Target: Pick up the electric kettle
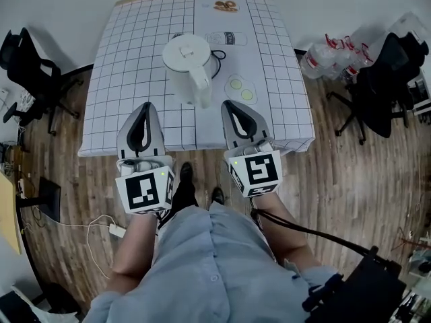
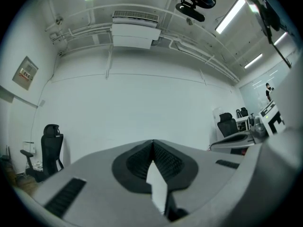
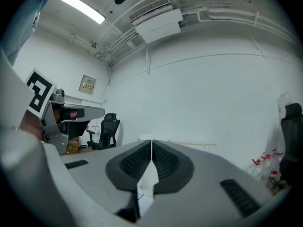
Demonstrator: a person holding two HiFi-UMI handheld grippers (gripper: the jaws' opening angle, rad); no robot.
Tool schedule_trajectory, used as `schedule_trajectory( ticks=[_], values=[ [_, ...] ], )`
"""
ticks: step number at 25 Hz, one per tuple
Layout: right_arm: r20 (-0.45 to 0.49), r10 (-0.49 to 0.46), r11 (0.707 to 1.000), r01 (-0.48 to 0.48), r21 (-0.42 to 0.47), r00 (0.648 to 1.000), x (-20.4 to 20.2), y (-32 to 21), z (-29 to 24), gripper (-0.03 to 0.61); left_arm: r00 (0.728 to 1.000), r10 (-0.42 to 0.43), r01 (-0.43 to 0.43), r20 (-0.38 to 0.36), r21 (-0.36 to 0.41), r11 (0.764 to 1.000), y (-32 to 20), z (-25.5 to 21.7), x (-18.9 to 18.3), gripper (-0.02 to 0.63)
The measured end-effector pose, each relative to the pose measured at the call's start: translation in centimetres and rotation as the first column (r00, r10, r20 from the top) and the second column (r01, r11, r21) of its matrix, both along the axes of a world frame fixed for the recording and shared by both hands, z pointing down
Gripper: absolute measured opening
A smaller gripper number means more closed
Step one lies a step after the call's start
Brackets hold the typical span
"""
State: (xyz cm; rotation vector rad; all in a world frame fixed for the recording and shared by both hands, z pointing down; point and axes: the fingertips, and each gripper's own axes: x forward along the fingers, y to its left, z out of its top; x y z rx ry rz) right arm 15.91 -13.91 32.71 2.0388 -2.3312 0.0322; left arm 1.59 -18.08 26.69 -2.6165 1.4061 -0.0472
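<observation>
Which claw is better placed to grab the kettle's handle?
Probably the right. The right claw is close beside the kettle's handle, while the left claw is farther to the side. Both are shut, so it must open first.

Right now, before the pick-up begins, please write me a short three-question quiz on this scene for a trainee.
1. True or false: the left hand-held gripper is holding the electric kettle.
2. The kettle's handle points: A) toward the person; B) toward the far wall; C) straight up.
3. Fill in: the jaws of the right hand-held gripper are ____.
Key: 1 false; 2 A; 3 shut.
</observation>
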Motion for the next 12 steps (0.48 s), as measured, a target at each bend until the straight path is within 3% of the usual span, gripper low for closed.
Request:
schedule_trajectory(
  ticks=[6, 7, 9, 12],
  values=[
    [0.003, -0.028, 0.997, 0.028, -0.066, 1.0, -0.7, -1.2, 2.5, 0.005, 1.0, -0.003, 0.003, -0.003, -0.031, 1.0, -2.2, 1.2, 0.2, 0.002],
    [0.014, -0.046, 0.996, 0.047, -0.079, 0.999, -1.0, -1.5, 2.9, 0.037, 1.0, -0.005, 0.005, -0.001, -0.038, 0.999, -2.4, 1.5, 0.1, 0.002],
    [0.034, -0.076, 0.99, 0.08, -0.115, 0.996, -1.8, -2.3, 3.9, 0.248, 1.0, -0.009, 0.009, 0.004, -0.055, 0.998, -2.9, 2.3, -0.2, 0.002],
    [0.041, -0.075, 0.985, 0.08, -0.151, 0.996, -2.3, -3.2, 5.0, 0.264, 1.0, -0.016, 0.017, 0.014, -0.09, 0.996, -3.7, 3.6, -0.7, 0.002]
  ],
)
